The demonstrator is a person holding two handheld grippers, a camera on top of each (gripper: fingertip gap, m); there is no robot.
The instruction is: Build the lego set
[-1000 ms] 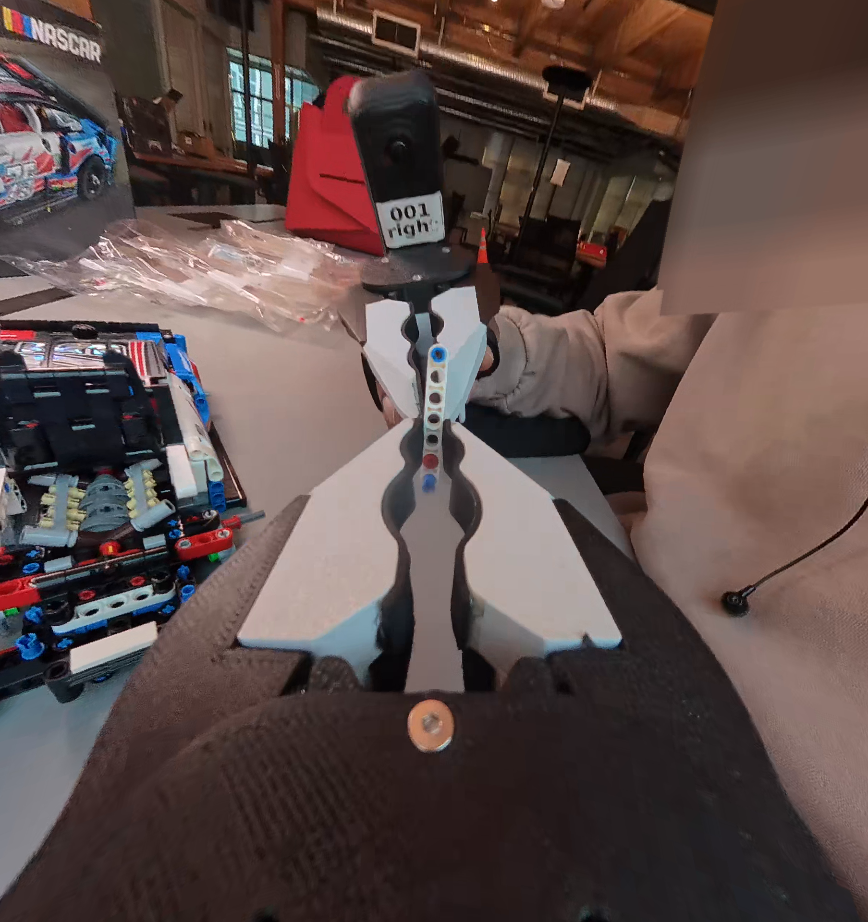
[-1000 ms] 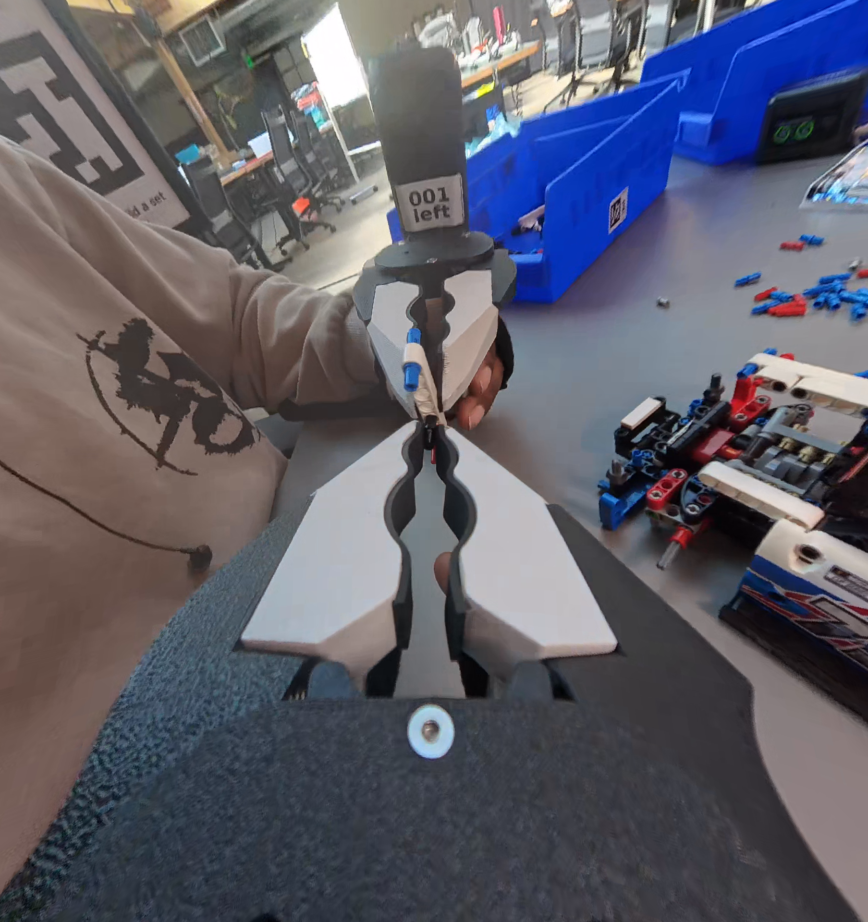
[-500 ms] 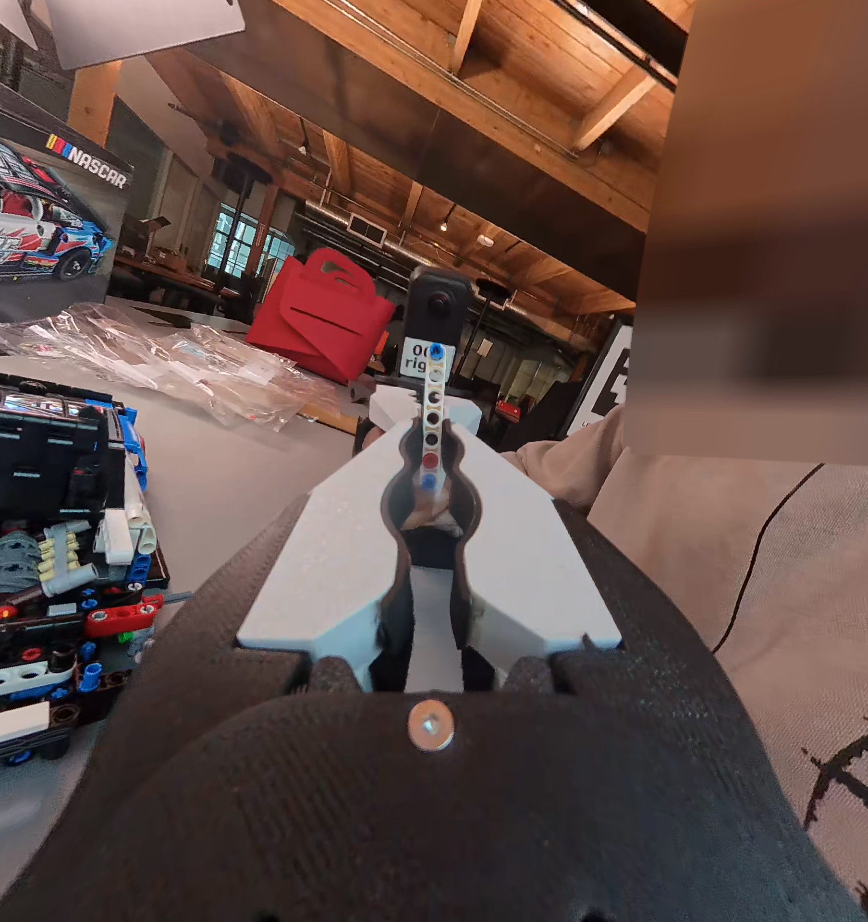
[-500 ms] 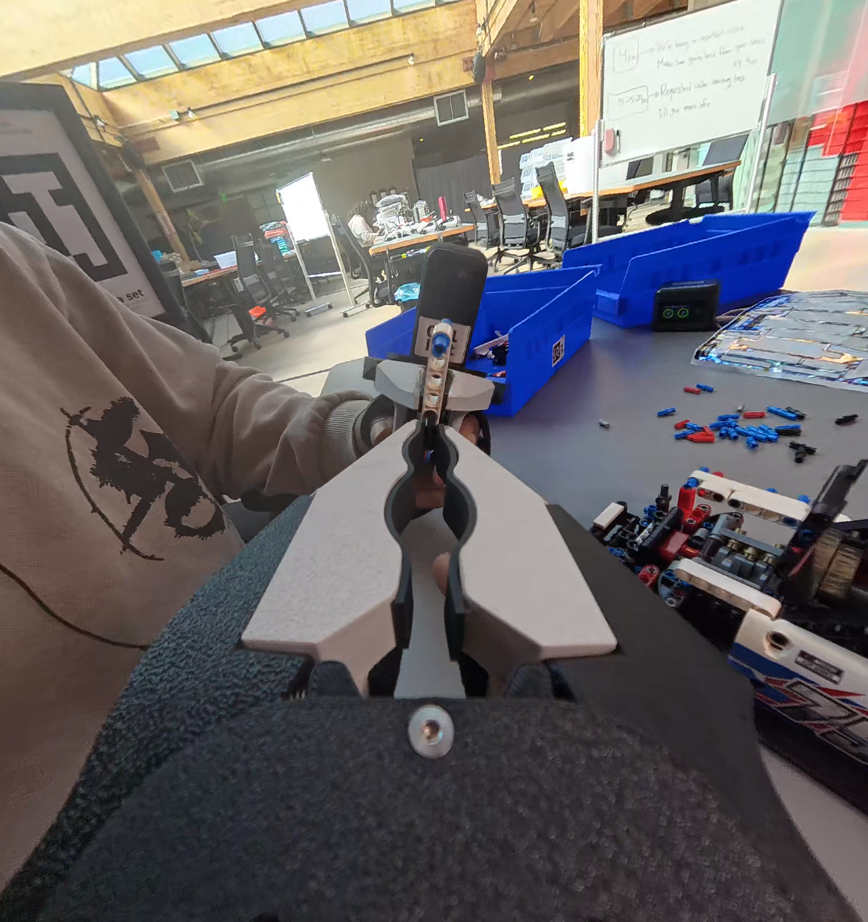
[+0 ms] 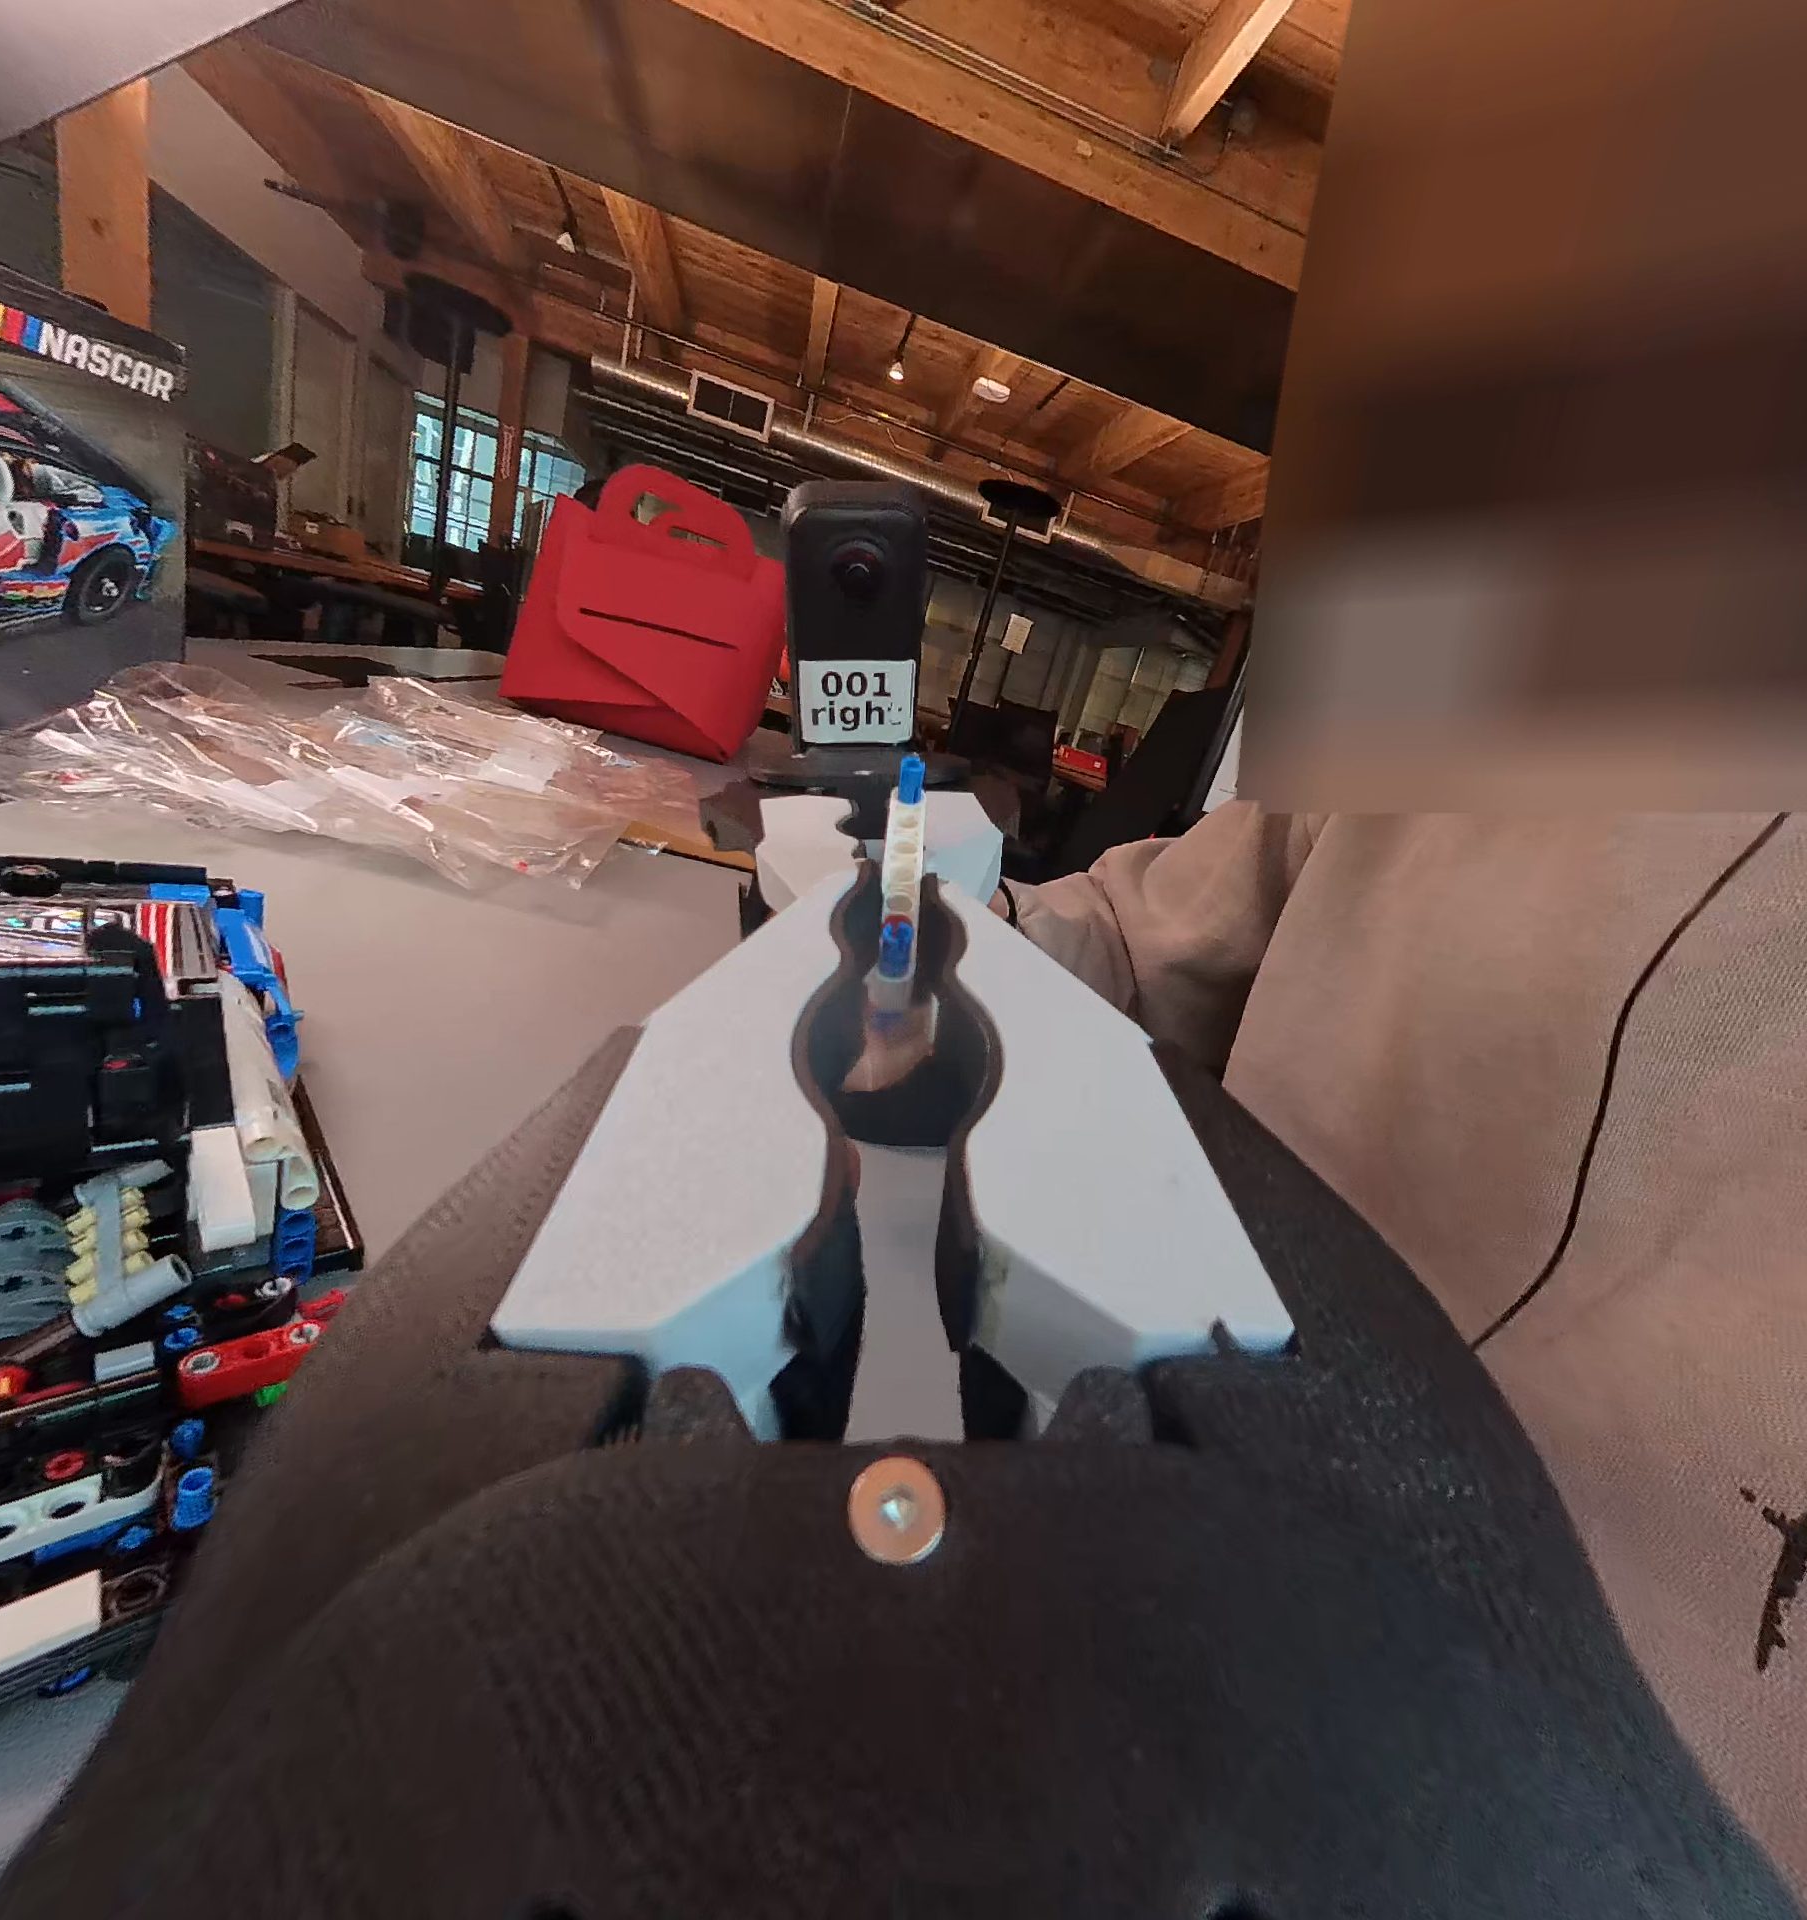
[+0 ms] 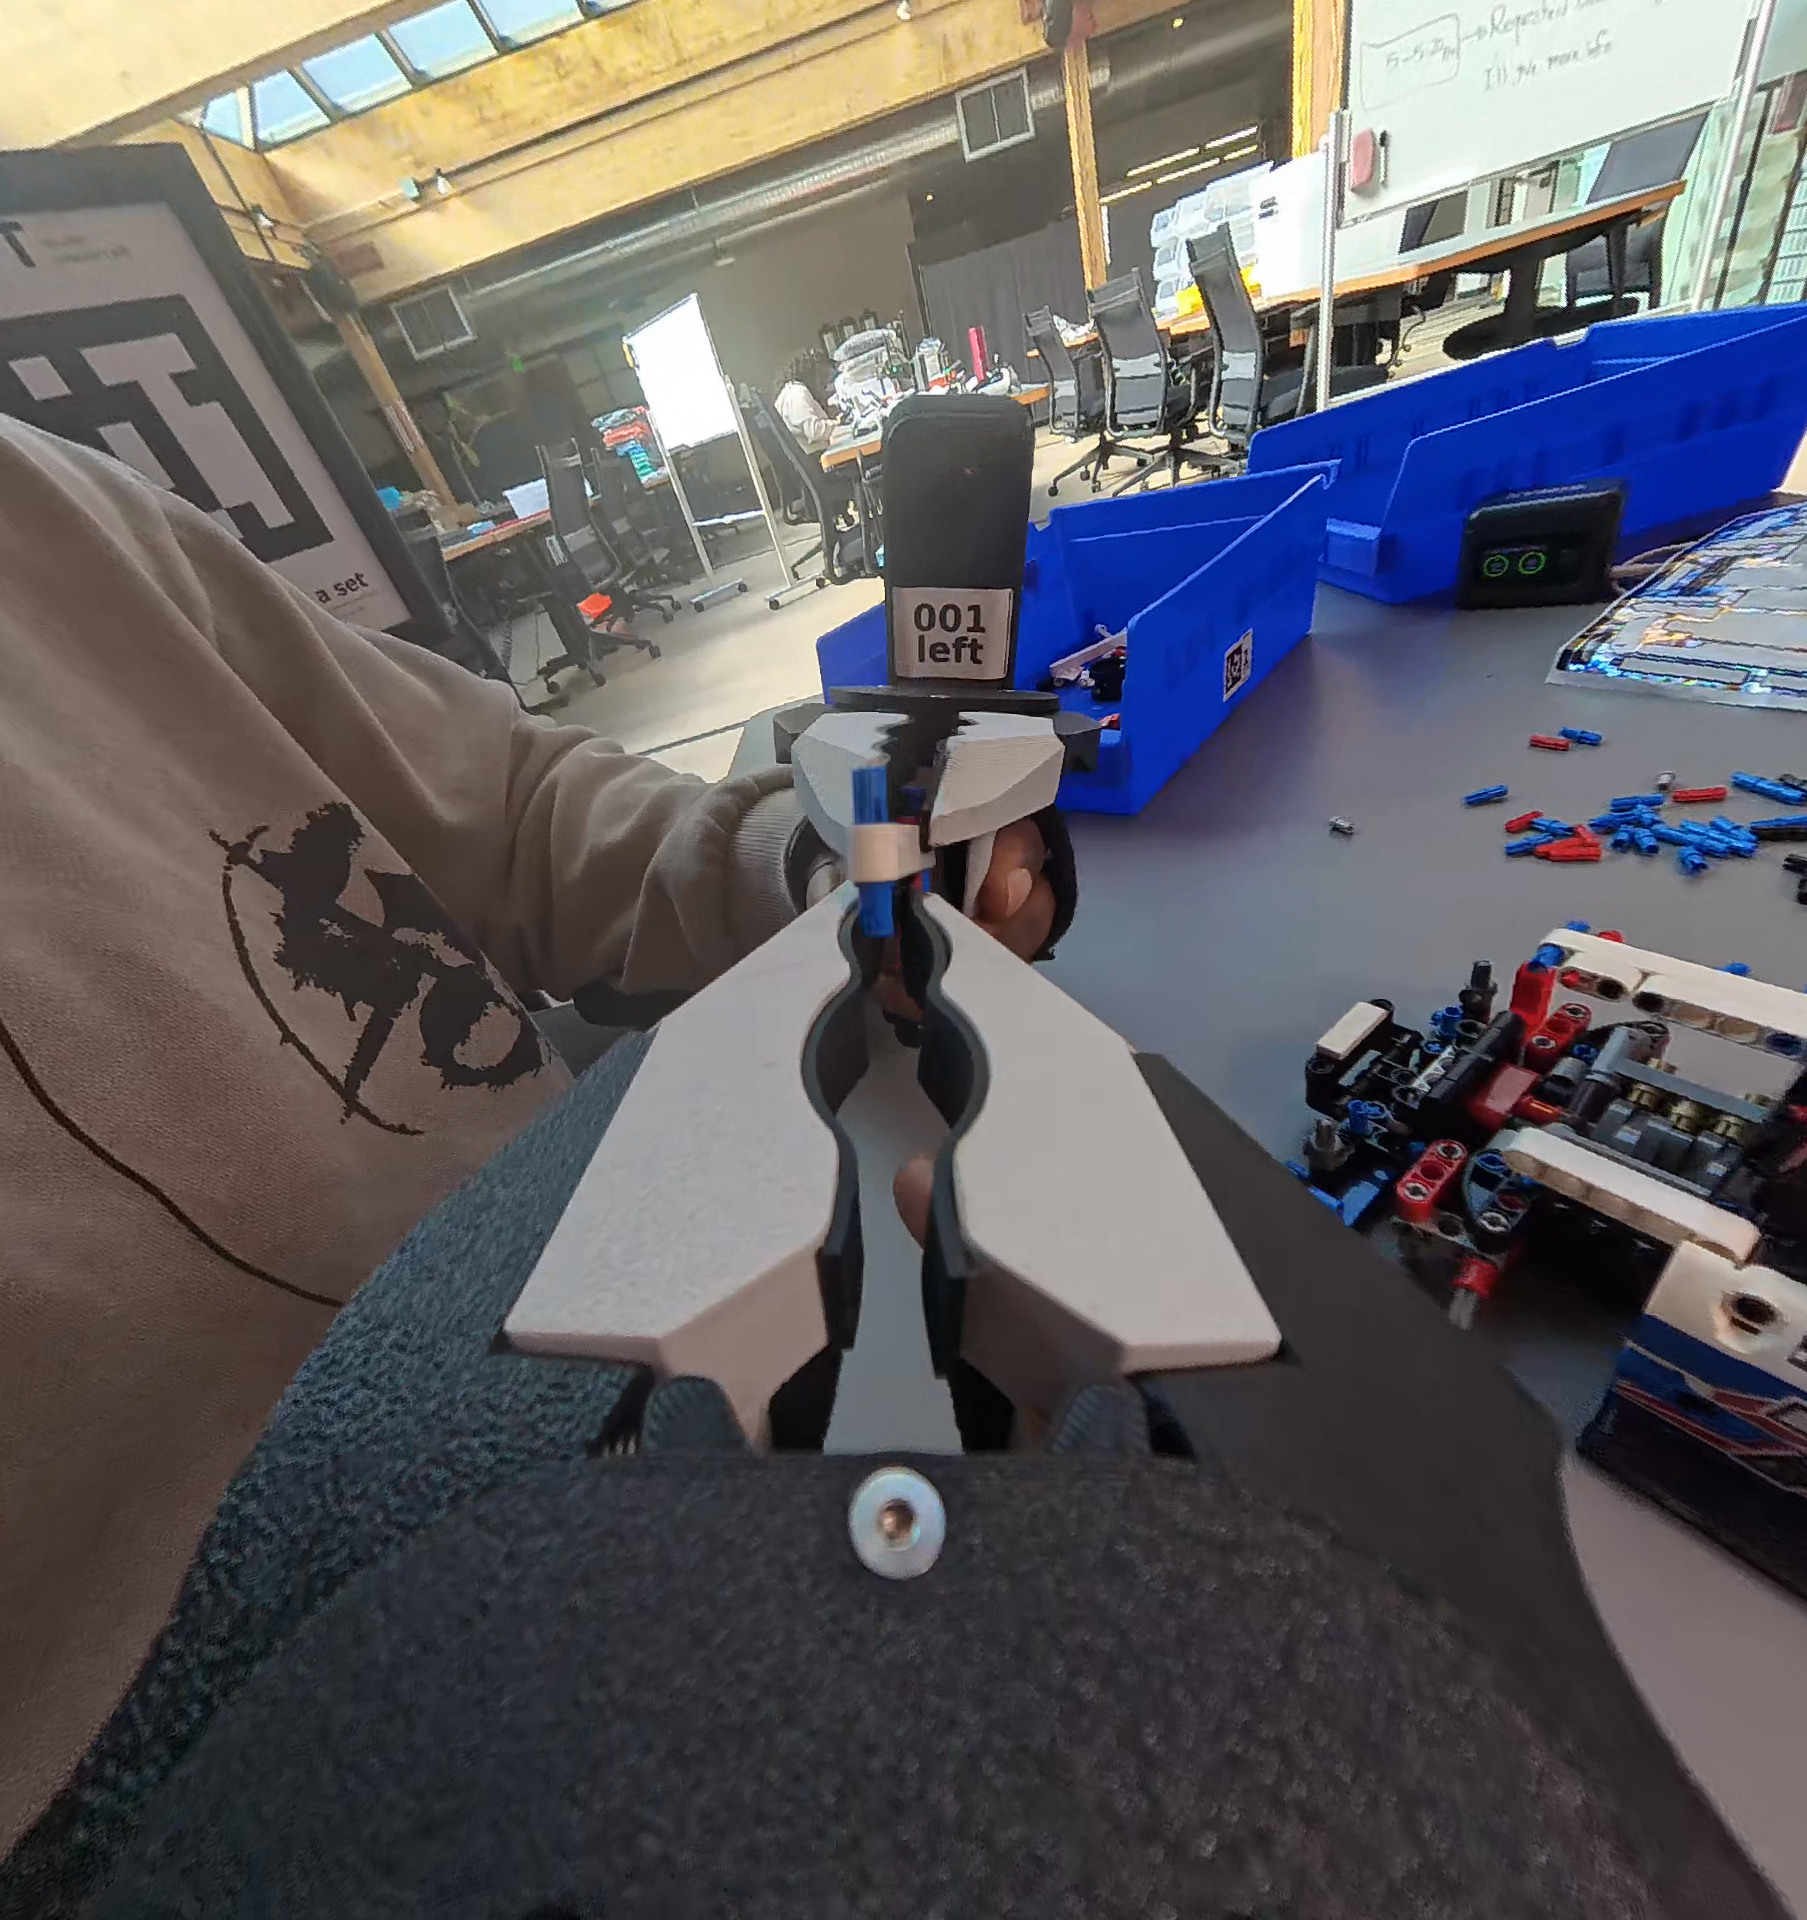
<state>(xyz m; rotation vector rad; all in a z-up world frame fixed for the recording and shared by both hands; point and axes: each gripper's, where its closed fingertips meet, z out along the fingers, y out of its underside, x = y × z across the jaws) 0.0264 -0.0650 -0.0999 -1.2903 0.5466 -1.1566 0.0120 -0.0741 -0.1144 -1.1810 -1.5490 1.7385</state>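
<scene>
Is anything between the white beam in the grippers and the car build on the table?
Nothing visible. The white beam is held in the air in the left gripper, the right gripper at its other end. Bare table lies between it and the car build.

The 2 grippers meet tip to tip above the table. Left gripper (image 5: 897, 914) and right gripper (image 6: 886, 920) are both nearly closed (fingertips pinching), beige-sleeved arms behind.

My two black cameras (image 5: 855, 566) (image 6: 956, 499) each carry a white printed label (image 5: 855, 698) (image 6: 949, 634); print also marks the box (image 5: 57, 499), framed sign (image 6: 151, 416), whiteboard (image 6: 1533, 94).
</scene>
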